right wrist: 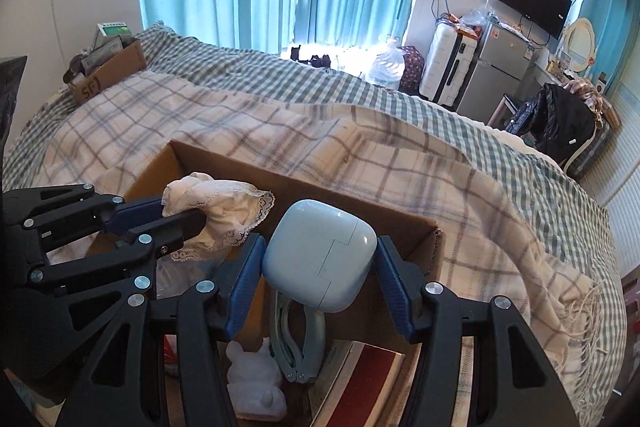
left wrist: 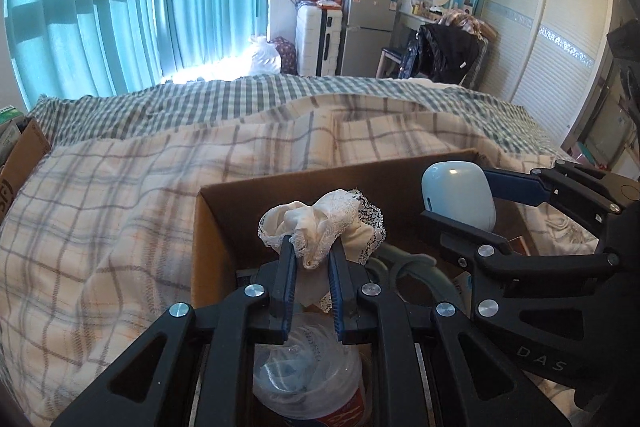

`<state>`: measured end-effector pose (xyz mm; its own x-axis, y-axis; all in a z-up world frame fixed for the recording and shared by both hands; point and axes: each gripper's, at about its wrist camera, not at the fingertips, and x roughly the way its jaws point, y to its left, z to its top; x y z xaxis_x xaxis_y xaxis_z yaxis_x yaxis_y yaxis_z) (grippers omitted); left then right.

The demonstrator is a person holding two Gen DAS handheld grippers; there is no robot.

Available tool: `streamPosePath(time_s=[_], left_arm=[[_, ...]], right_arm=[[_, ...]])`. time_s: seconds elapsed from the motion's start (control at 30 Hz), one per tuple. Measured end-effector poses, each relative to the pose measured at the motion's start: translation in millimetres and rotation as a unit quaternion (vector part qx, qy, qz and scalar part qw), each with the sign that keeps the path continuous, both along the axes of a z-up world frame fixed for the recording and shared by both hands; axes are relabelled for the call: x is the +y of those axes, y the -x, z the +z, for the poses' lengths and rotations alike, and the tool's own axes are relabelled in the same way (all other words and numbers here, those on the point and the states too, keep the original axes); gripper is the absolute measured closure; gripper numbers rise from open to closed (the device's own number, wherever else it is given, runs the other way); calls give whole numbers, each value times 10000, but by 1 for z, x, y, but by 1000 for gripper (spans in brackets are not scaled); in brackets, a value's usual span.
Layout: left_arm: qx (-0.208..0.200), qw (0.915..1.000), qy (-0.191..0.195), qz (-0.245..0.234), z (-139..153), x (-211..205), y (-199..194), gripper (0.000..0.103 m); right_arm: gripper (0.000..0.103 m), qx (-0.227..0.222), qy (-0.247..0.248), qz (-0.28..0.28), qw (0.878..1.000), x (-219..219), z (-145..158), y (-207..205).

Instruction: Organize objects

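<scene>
Left tool (left wrist: 312, 259) grips one lace cloth (left wrist: 324, 223); right tool (right wrist: 320, 267) clamps one blue case (right wrist: 320, 255) over one box (right wrist: 424, 227).

Cardboard box (right wrist: 304, 187) sits on the bed (right wrist: 400, 163). Inside it: hand grip (right wrist: 296, 339) at centre, plastic-wrapped cup (left wrist: 308, 375) to its left. Second box (right wrist: 112, 73) lies far left.
</scene>
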<state>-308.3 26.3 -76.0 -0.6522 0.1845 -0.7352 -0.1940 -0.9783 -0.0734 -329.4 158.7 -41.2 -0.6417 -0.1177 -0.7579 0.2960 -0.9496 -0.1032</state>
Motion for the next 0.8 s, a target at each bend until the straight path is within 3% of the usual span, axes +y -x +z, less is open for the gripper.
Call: streamPosePath(time_s=[0.17, 0.3, 0.47, 0.57, 0.73, 0.8], left_arm=[[25, 10000, 21, -24, -1, 2, -5, 81], [146, 9999, 40, 12, 12, -1, -11, 53], [501, 9987, 71, 99, 55, -2, -35, 48], [859, 9962, 18, 173, 89, -4, -56, 31], [1375, 9902, -25, 246, 145, -5, -103, 30], [1524, 9880, -59, 260, 162, -8, -117, 23]], right_arm=[[46, -19, 14, -35, 10000, 3, -1, -2], [38, 244, 69, -186, 9995, 11, 21, -15], [37, 576, 134, -308, 9978, 19, 64, -44], [35, 879, 133, -352, 9954, 23, 98, -70], [34, 1347, 234, -430, 9897, 33, 156, -122], [29, 1504, 247, -480, 9871, 37, 174, -142]])
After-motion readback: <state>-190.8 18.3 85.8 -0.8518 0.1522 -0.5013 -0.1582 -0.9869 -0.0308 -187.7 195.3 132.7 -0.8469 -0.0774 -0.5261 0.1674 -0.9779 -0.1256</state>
